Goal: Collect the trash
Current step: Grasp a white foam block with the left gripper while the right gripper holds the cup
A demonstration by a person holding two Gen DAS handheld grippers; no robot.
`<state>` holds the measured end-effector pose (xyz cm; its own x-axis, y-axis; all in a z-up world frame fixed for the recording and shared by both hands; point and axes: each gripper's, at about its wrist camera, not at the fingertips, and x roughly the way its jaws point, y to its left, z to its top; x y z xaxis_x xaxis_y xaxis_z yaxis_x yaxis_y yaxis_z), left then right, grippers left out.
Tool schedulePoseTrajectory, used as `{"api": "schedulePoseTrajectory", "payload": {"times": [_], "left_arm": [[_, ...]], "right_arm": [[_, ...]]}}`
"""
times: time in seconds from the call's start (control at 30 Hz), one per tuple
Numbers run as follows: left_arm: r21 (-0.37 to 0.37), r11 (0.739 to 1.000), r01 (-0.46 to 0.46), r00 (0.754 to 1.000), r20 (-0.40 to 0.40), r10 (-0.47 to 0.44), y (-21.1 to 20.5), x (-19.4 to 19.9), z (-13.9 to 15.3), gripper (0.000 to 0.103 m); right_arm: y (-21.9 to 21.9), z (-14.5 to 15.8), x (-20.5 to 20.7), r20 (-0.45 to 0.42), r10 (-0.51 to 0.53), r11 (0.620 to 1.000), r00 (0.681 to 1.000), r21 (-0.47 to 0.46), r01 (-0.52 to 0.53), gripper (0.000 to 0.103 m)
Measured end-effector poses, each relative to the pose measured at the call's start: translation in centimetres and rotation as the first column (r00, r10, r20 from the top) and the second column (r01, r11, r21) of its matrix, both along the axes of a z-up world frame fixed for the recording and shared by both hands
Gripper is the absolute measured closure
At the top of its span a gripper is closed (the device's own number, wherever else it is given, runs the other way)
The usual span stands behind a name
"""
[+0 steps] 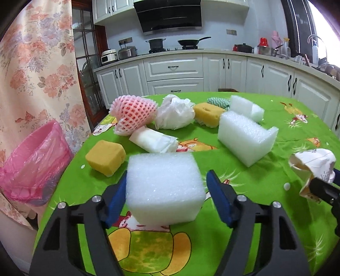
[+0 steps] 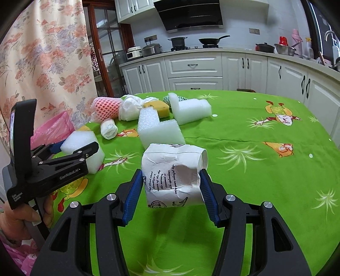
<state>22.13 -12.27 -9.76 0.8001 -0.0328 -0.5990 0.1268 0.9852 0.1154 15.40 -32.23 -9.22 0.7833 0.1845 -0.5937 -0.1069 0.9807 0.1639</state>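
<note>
A kitchen lies behind the table: white panelled cabinets (image 1: 174, 70) with black handles run under a pale countertop (image 2: 233, 51). A black range hood (image 1: 170, 14) hangs over the stove. A floral curtain (image 1: 36, 70) covers the left side, beside a dark wooden glazed door (image 2: 106, 53). Daylight glares from the right.

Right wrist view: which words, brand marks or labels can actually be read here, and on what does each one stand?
"GenRobot.AI": white print on the side of the black left gripper.
A small white two-line label on that gripper's lower body: too small to read with confidence.
Black cursive lines on the crumpled white paper cup held in the right gripper: blurred and tilted, not legible.
Green cartoon-print tablecloth: pictures only, no words.
</note>
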Motion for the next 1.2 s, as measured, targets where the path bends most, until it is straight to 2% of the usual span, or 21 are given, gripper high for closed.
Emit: {"api": "schedulePoseTrajectory", "payload": {"times": [0.03,0.37,0.83,1.2], "left_arm": [[-0.004,1.000,-0.007,1.000,0.005,0.007,0.1,-0.1,0.0,0.042],[-0.054,0.998,0.016,1.000,0.027,-0.014,1.7,-1.8,0.7,0.042],[-0.081,0.995,0.057,0.991,0.122,-0.047,3.0,-3.9,2.6,0.042],[-0.085,0.996,0.007,0.986,0.166,0.008,7.0,-4.8,3.5,0.042]], "right_arm": [[0.0,0.0,0.0,0.000,-0.001,1.000,1.000,0.002,0.001,0.051],[0.8,0.1,-0.1,0.008,0.014,1.000,1.000,0.000,-0.014,0.051],[3.9,0.8,1.0,0.021,0.048,0.998,0.999,-0.043,-0.047,0.051],[7.7,1.6,2.9,0.028,0.110,0.991,0.994,-0.084,-0.107,0.051]]}}
